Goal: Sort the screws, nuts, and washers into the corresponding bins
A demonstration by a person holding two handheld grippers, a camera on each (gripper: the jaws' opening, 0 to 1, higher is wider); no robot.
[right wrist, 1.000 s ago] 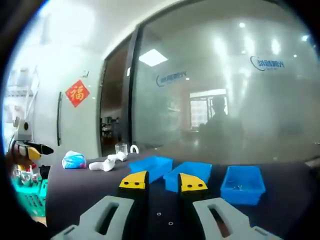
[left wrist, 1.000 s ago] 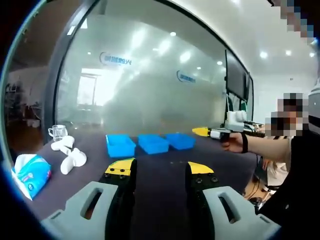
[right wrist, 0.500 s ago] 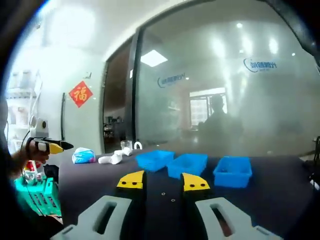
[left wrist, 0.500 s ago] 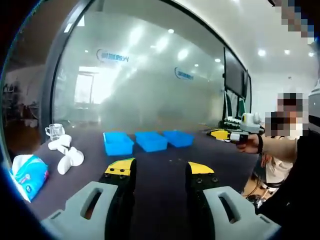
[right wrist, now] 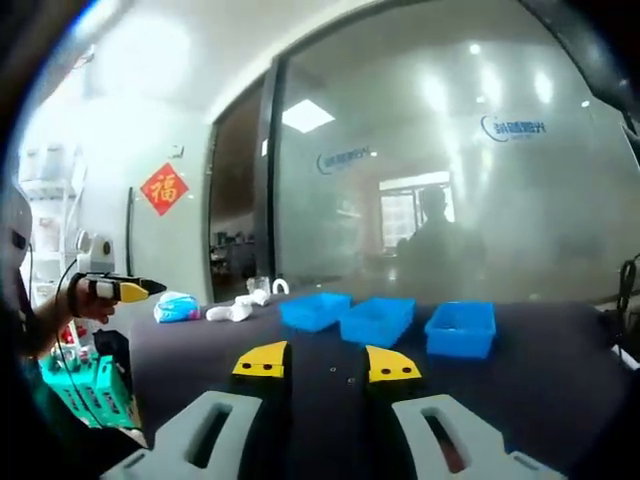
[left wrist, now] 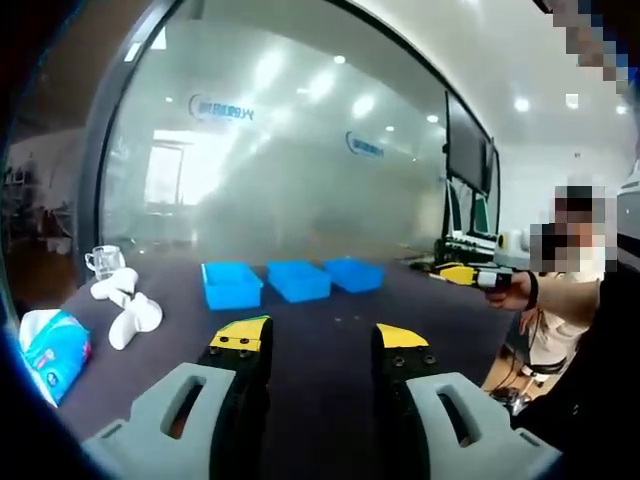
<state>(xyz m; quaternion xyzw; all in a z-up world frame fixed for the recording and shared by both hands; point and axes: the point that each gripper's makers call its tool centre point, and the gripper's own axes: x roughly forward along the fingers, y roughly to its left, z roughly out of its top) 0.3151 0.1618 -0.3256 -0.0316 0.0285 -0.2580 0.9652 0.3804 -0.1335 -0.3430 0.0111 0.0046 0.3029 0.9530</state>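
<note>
Bins [left wrist: 290, 281]: three blue open-topped trays in a row at about 12 o'clock on the dark surface [left wrist: 320, 350], seen in the left gripper view; in the right gripper view the same bins [right wrist: 385, 322] sit just past the tong tips, between 12 and 1 o'clock. They stand side by side with small gaps, probably so each takes one kind of hardware. Contents cannot be read at this range. A few pale specks lie on the surface just short of the bins, likely the loose screws, nuts and washers [left wrist: 343, 320]; too small to tell apart. Left tongs [left wrist: 320, 338]: jaws apart, nothing between them, held level and well back from the bins. Right tongs [right wrist: 325, 360]: jaws apart and empty, aimed at the row. Judgement: both are poised for an approach; no part has been picked yet. The right tongs also appear in the left gripper view at 3 o'clock, held out over the far corner of the surface. At 9 o'clock: tissue pack [left wrist: 50, 348], white moulded object [left wrist: 128, 312], clear glass cup [left wrist: 103, 261], all well apart from the bins.
</note>
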